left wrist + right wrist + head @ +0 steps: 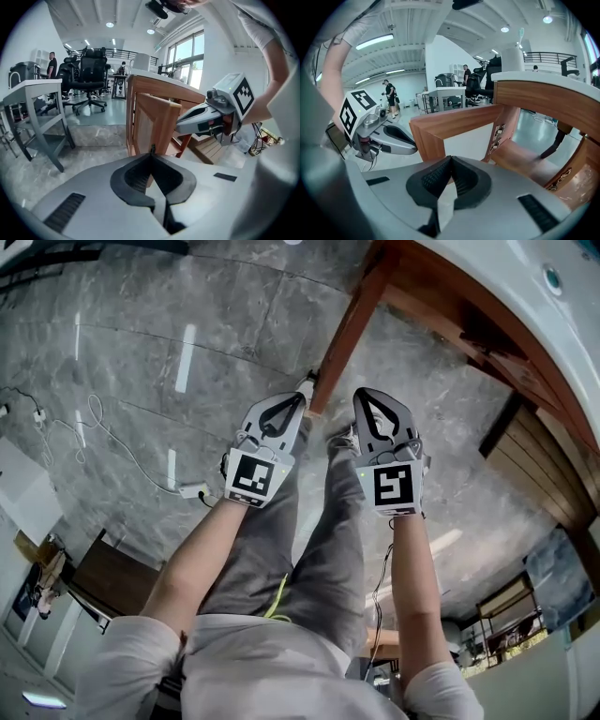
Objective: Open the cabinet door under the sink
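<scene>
Grey marble floor [141, 352] fills most of the head view, with a white sink countertop [525, 296] curving across the upper right and office chairs and desks far behind in the gripper views. Under that countertop, the wooden cabinet door [349, 329] stands swung out from its frame and is seen nearly edge-on from above.

From the right gripper view, the door's [454, 123] inner face and top edge are plain. 2 hinges [499, 136] show at its far side, and the cabinet's wooden shelf [525, 161] lies exposed beyond.

The left gripper [302, 397] hangs just beside the door's free edge with its jaws pressed together and nothing between them. Whether its tip touches the wood cannot be told. The right gripper [361, 395] sits close on the other side of that edge. Its jaws also meet at the tips and hold nothing.

Judged from this layout, the task looks essentially done, since the door is well clear of the frame and the interior is open to view. At most, what seems left is drawing both grippers away, or nudging the door wider if a fuller opening is wanted.
</scene>
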